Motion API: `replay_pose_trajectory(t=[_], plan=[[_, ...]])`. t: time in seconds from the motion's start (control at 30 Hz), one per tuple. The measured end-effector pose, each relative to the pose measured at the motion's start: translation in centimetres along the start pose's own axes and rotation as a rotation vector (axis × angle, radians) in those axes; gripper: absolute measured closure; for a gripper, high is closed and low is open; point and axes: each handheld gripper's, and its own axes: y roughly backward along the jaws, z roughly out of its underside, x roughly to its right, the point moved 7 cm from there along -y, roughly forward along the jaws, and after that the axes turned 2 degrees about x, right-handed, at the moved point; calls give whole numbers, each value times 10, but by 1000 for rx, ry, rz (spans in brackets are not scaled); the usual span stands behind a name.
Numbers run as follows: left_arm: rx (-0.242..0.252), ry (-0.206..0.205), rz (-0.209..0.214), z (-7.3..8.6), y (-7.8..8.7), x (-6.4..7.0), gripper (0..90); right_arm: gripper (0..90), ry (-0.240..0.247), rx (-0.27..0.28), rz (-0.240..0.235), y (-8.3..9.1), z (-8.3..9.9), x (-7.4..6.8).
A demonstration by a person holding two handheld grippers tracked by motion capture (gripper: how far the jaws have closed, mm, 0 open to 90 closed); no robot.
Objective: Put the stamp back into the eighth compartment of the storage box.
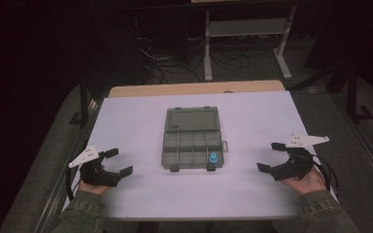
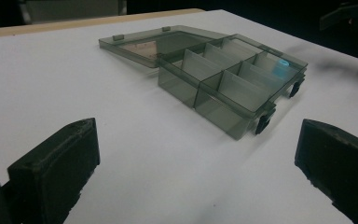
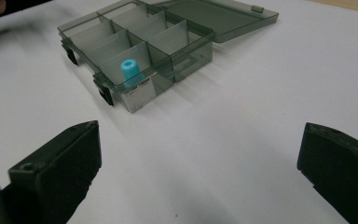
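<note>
A smoky transparent compartment box [image 1: 192, 145] lies in the middle of the white table [image 1: 141, 194], its lid [image 1: 192, 119] folded back flat. A small blue cylinder [image 1: 213, 158] stands in the box's near right compartment. In the right gripper view the blue cylinder [image 3: 129, 71] sits in the nearest corner cell of the box [image 3: 168, 39]. My left gripper [image 1: 118, 161] rests open at the table's near left, well apart from the box [image 2: 228, 79]. My right gripper [image 1: 270, 156] rests open at the near right, nothing between its jaws.
A strip of bare wood [image 1: 194, 89] shows at the table's far edge. Beyond it stand a white metal frame [image 1: 245, 43] and tangled cables [image 1: 175, 63] on the dark floor. Bare table surface lies between each gripper and the box.
</note>
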Motion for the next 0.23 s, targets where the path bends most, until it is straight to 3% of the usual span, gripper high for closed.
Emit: replay_pose_trajectory(t=[0.23], plan=[[0, 1, 0, 0, 0, 0, 0, 0, -25, 21, 9, 9, 6, 4]])
